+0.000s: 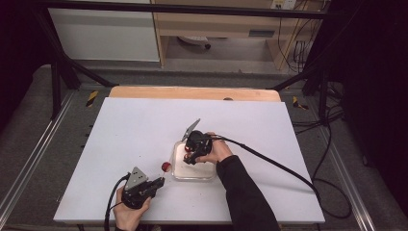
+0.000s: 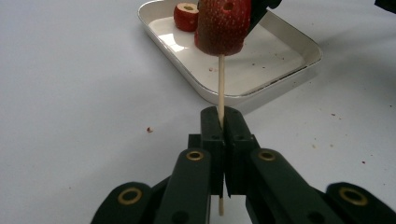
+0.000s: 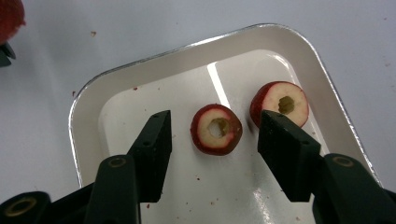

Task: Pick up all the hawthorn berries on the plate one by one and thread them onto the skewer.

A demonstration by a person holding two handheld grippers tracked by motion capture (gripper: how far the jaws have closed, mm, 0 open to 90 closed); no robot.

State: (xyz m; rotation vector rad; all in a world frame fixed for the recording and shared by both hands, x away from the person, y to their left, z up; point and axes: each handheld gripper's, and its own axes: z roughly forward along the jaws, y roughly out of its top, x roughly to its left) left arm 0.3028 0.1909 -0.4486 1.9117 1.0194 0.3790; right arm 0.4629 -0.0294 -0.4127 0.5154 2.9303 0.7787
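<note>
Room: dark surroundings frame my workplace, with a black metal frame overhead, a pale wooden cabinet at the back, grey floor and loose cables at the right.
Surface: white table top on a wooden board whose edge shows at the far side; small red crumbs lie scattered on the white.
Writing: no lettering that I can read anywhere, and the yellow-black marks on the floor rails are too small to make out.
Tray: white shallow tray with a shiny rim, sitting near the middle of the table, just right of my left claw's tip.
My left gripper: jaws pressed together on a thin wooden skewer, which stands up from them and carries a red skewered fruit at its top, in front of the tray's near corner.
My right gripper: above the tray, jaws spread, no pad touching anything.
Cored fruit piece: red skin, pale flesh, hole through the centre, lying on the tray floor between my right jaws, clear of both.
Second cored piece: same kind, lying just beyond the tip of one jaw of my right gripper, farther into the tray.
</note>
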